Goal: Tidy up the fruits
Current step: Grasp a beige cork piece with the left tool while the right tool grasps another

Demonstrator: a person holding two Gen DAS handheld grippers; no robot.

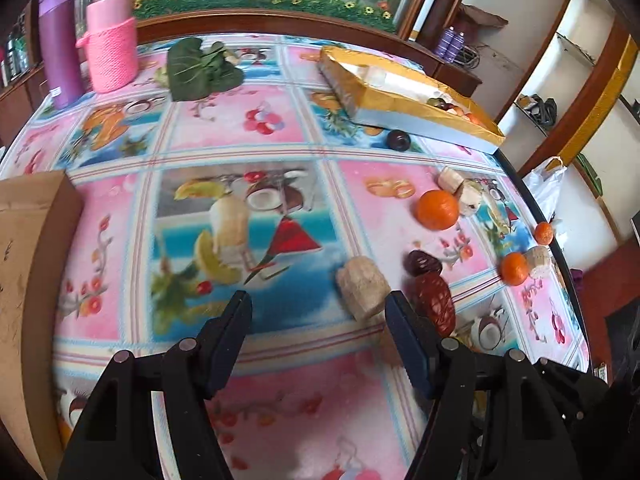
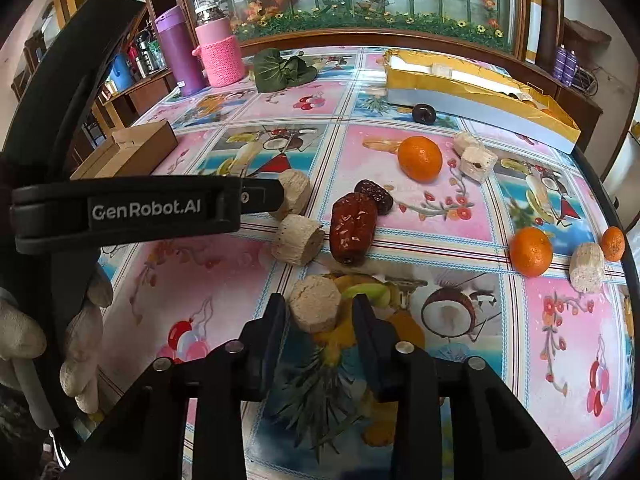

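Fruits: scattered over a table [image 2: 240,264] with a fruit-print cloth, mostly toward its right half.
Cane piece at right gripper: pale cylinder [image 2: 315,309] between the fingers of the right gripper [image 2: 320,314]; round cut face up and toward the camera, long axis tilted away. Jaws narrow, close on both sides; firm contact cannot be told.
Cane piece at left gripper: stubby pale cylinder [image 1: 363,289] lying on the cloth, long axis running away from the lens and slightly left; it sits just inside the right finger of the left gripper [image 1: 318,306]. Jaws wide apart, nothing between the pads.
Second cane piece: [image 2: 298,239] on its side, cut face toward the right, just left of the large red date [image 2: 353,229].
Large red date: long axis near upright in the right wrist view, tip toward the camera; a darker small date [image 2: 375,195] touches its far end.
Oranges: big one [image 2: 420,159] mid-table; two smaller [image 2: 531,251], [image 2: 613,243] near the right edge, with a cane piece [image 2: 587,267] between them.
Gold tray: [image 2: 480,92] at the far right, long axis slanting toward the right edge; dark plum [image 2: 424,113] just in front.
Far left: purple bottle [image 2: 179,50], pink knit-sleeved jar [image 2: 221,54], green leaves [image 2: 280,70].
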